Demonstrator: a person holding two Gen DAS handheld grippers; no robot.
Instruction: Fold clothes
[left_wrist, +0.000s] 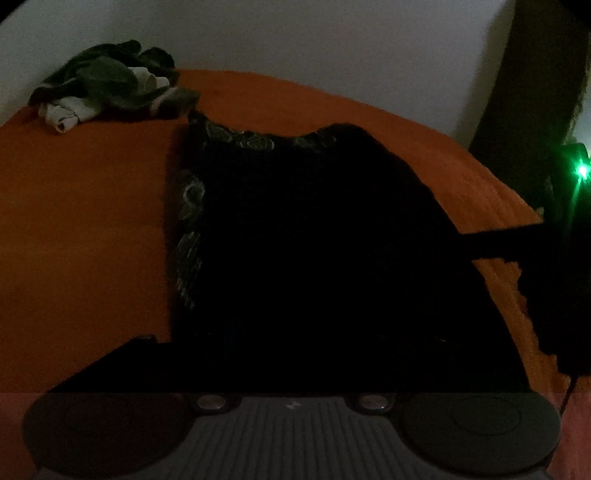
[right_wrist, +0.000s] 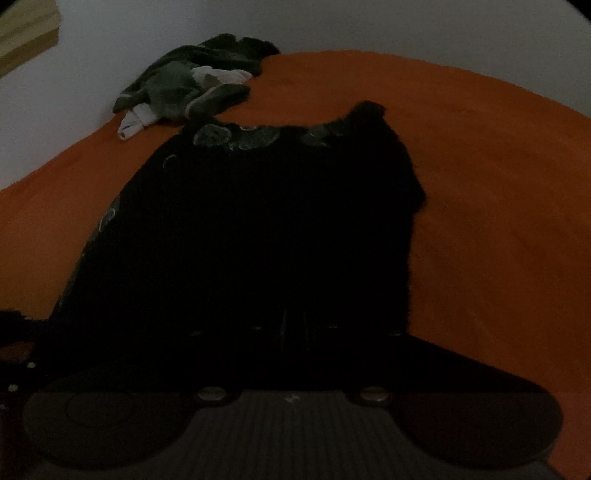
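**Black garment on the bed, mid-fold**

Left wrist view: the black garment (left_wrist: 314, 240) lies on the orange bed (left_wrist: 81, 221), its patterned edge leftward; left gripper (left_wrist: 295, 369) fingers are lost in the dark, state unclear.

Right wrist view: the right gripper (right_wrist: 291, 325) is closed, apparently pinching the garment's near edge. Carry it over evenly, keeping edges aligned. A clothes pile (right_wrist: 192, 81) waits beyond.

No text, label or number is legible anywhere in these dim views
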